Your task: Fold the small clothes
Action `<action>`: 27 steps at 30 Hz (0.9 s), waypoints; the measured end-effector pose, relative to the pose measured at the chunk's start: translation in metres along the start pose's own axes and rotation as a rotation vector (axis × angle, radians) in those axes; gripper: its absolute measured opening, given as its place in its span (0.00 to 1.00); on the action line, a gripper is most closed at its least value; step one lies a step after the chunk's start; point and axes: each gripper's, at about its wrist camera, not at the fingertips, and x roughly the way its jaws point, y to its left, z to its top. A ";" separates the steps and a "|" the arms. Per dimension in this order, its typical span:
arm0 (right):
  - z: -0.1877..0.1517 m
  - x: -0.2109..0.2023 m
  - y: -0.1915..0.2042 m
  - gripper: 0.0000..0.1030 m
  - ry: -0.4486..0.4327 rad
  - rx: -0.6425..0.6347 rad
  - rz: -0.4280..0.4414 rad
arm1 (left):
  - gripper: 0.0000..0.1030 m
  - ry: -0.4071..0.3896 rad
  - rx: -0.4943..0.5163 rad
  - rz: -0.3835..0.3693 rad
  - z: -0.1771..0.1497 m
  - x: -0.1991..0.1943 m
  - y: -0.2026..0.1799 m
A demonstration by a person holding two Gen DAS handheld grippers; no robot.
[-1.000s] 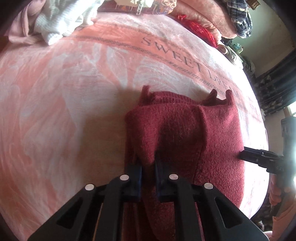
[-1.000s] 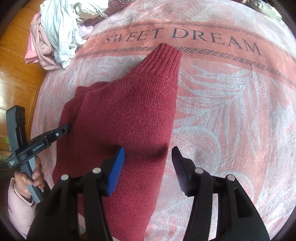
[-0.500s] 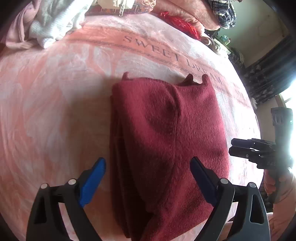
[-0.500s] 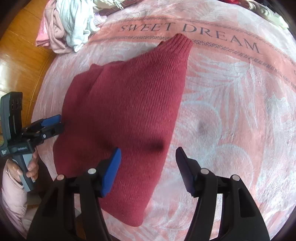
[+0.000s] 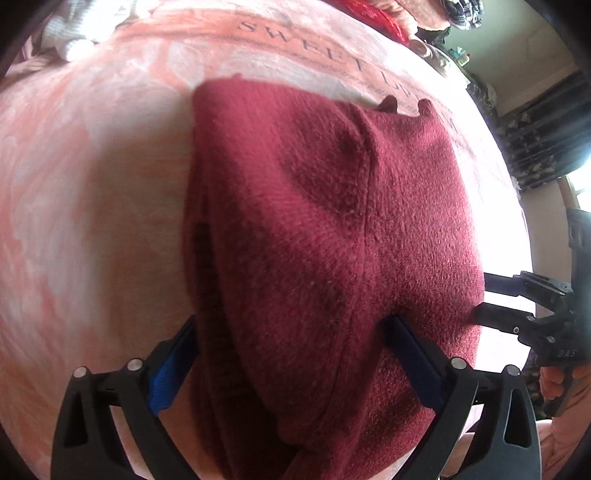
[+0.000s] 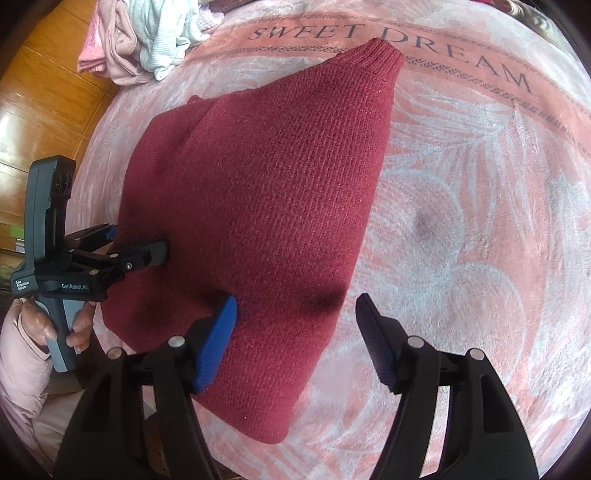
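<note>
A bedroom at home: a pink plush blanket (image 6: 461, 206) printed "SWEET DREAM" covers the bed, loose clothes (image 6: 147, 33) are heaped at its far edge, a wooden floor (image 6: 44, 110) shows beside it, and dark curtains (image 5: 535, 147) hang by a bright window

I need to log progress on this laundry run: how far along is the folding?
Done: the red sweater lies folded narrow on the pink blanket. In hand: the left gripper is open, straddling its near end; the right gripper hovers open over its edge. Left: a final fold, plus the pile of clothes.
</note>
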 end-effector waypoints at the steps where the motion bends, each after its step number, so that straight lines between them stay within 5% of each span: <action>1: 0.001 0.003 -0.002 0.66 0.004 0.012 0.015 | 0.97 0.006 -0.009 -0.010 0.001 0.002 0.002; 7: 0.007 0.018 -0.011 0.69 0.032 0.040 0.075 | 0.97 0.025 -0.025 -0.091 0.009 0.008 0.012; 10: 0.007 0.021 -0.012 0.62 0.040 0.045 0.105 | 0.97 0.000 0.001 -0.095 0.005 0.007 0.013; 20: 0.005 0.009 -0.008 0.35 0.006 0.006 0.133 | 0.48 -0.043 0.024 -0.174 -0.005 -0.006 0.014; 27: 0.003 -0.020 -0.013 0.22 -0.025 -0.027 0.172 | 0.39 -0.103 0.027 -0.221 -0.013 -0.025 0.005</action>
